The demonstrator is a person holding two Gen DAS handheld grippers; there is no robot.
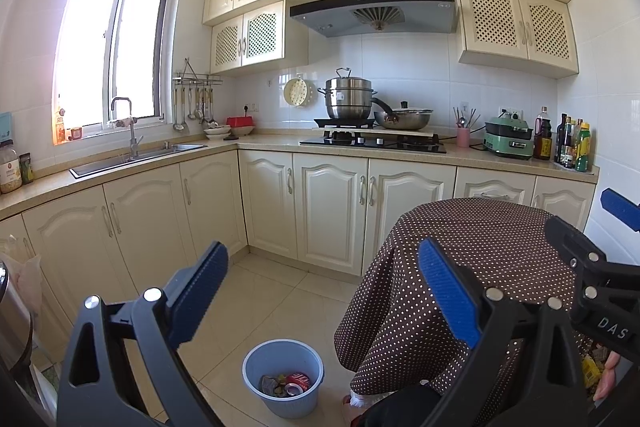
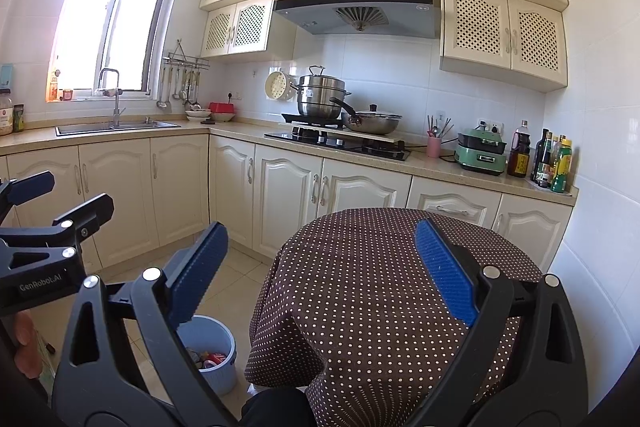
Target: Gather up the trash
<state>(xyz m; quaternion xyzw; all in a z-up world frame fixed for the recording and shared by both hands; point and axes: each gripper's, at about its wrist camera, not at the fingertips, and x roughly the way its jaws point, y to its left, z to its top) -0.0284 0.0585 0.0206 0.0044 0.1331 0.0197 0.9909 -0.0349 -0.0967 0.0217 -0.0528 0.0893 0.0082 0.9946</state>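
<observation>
While both tools hang raised over the kitchen floor, neither one carries anything: the left gripper (image 1: pixel 324 299) has its blue pads spread wide with only floor and cloth showing between them, and the right gripper (image 2: pixel 320 275) is splayed just as wide and just as bare. The two are held side by side, each one's black frame showing at the edge of the other's view.

Below and slightly ahead of the left gripper stands the blue bin (image 1: pixel 283 379) on the tiled floor, just beside the hanging edge of the polka-dot tablecloth (image 1: pixel 472 255). Inside the bin lie a crushed red can (image 1: pixel 297 383) and some crumpled wrappers, so part of the collecting looks done.

Directly ahead of the right gripper, the cloth-covered table (image 2: pixel 384 267) shows a bare top, with no litter on it in either view. A yellow scrap shows low at the left view's right edge, near the hand on the other tool; what it is cannot be told. My judgement: the task looks close to its end, unless trash lies somewhere out of view.

Farther ahead, the counter carries a steamer pot (image 1: pixel 348 99), a wok and bottles.
</observation>
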